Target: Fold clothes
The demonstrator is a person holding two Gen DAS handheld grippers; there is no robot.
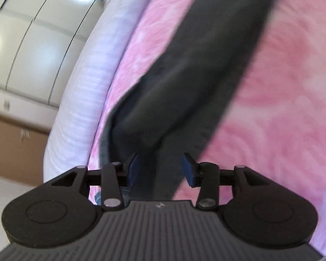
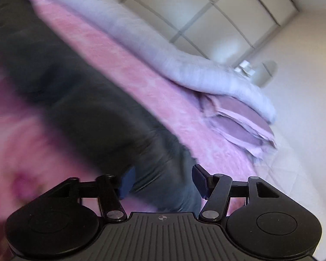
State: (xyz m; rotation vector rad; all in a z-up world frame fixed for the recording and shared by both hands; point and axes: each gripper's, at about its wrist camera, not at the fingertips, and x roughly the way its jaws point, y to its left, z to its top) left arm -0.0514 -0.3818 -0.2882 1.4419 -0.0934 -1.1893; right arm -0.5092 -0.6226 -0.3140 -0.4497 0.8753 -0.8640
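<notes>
A dark grey garment [image 1: 184, 82] stretches as a long band over the pink bedspread [image 1: 282, 113]. It narrows toward my left gripper [image 1: 160, 169] and fills the gap between the blue pads [image 1: 190, 170], which are shut on it. In the right wrist view the same dark garment [image 2: 80, 100] runs from the upper left down into my right gripper [image 2: 162, 183]. Creases in the cloth gather between its blue pads [image 2: 200, 181], which are also shut on it. Both views are blurred by motion.
A pale lilac duvet [image 1: 87, 100] lies rolled along the bed's far side, also seen as the duvet [image 2: 184, 69] in the right wrist view. Folded pink bedding [image 2: 241, 128] sits at the bed's corner. White wardrobe doors [image 2: 217, 15] and a tiled floor [image 2: 293, 174] lie beyond.
</notes>
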